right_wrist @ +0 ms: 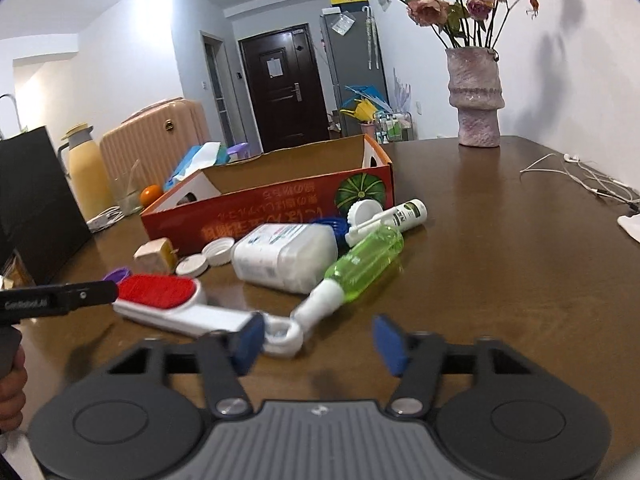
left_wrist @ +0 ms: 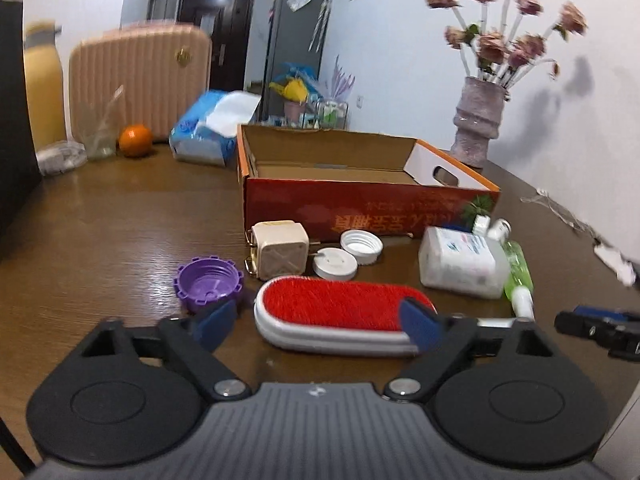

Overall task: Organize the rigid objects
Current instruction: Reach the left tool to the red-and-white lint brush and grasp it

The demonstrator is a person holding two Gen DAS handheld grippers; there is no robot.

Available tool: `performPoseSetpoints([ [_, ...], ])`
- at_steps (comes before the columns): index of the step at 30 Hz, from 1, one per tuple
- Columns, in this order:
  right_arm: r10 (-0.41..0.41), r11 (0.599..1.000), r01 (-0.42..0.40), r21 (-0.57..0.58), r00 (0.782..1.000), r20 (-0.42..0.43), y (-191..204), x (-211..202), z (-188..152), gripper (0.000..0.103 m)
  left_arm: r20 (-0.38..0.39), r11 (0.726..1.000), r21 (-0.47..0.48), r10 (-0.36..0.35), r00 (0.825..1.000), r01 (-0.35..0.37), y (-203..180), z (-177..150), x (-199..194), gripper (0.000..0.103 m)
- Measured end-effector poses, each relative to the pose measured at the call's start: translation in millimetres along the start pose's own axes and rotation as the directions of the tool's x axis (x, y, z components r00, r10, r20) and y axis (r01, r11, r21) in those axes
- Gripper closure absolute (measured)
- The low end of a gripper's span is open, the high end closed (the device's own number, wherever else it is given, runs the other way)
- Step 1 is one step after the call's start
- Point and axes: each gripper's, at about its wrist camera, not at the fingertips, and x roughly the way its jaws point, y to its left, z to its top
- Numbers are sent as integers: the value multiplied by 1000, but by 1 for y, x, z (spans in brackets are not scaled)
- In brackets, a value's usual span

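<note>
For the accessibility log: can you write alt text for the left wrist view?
The left tongs are open around a red lint brush lying on a brown table. Behind it sit a purple cap, a beige plug adapter, two white lids and an open cardboard box, which looks empty.

Left gripper (left_wrist: 322, 322): grey ribbed housing, two black round discs, black link arms on silver pivot screws, blue finger pads (left_wrist: 418, 326). Right gripper (right_wrist: 318, 344): identical build. A bare-skinned hand (right_wrist: 10, 394) shows at the frame edge.
</note>
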Motion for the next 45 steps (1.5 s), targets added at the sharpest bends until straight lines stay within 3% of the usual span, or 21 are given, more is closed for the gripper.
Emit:
performPoseSetpoints([
  [2,20,999,-19,30,999,-26,-2,8,4,70,-47,999,-45,-18,999,16,8,6,15,36],
  [6,64,996,-60,60,996,-69,1,24,3,77,-89,994,-103,-43,995,33,16,6,30,43],
  [12,89,993,-80,92,992,-91,-1,34,2,89,-61,995,-92,-29,998,23,8,-4,20,50],
  [13,94,992,-85,95,991,-92,-1,34,2,91,-61,995,-95,-34,998,28,6,-6,17,56],
  [14,96,992,-88,90,991,-95,-1,33,3,92,-69,994,-100,-54,996,47,4,-8,14,74],
  [15,97,993,-89,75,990,-99,0,33,3,93,-88,989,-117,-105,991,95,2,-12,12,78],
  [17,107,993,-100,62,989,-106,-1,31,3,93,-122,978,-157,-160,979,140,-1,-20,9,78],
  [18,104,994,-99,55,989,-107,-3,31,3,92,-122,982,-154,-129,984,110,-3,-23,5,76],
  [22,-32,999,33,6,995,-91,-12,31,6,90,-72,990,-133,-59,996,49,0,-20,-6,51],
  [23,-55,998,56,10,994,-90,-15,31,7,90,-58,990,-133,-61,996,53,2,-17,-9,39],
  [25,-27,998,31,54,997,-78,-20,24,8,88,-31,993,-117,-38,999,34,4,-10,-11,19],
  [27,43,996,-38,85,998,-53,-20,15,8,88,-2,997,-74,-10,1000,10,0,-6,-10,19],
  [30,91,993,-85,79,992,-87,-8,17,6,88,-4,999,-48,9,1000,-9,0,2,2,20],
  [36,49,999,-48,14,989,-136,-1,29,3,85,-44,997,-74,-3,999,-1,7,9,22,30],
  [41,2,1000,1,25,991,-130,-20,37,14,85,-105,991,-118,-81,991,69,1,-3,26,39],
  [45,5,1000,-3,17,992,-127,-23,41,16,85,-78,986,-154,-75,994,62,-5,-14,20,39],
])
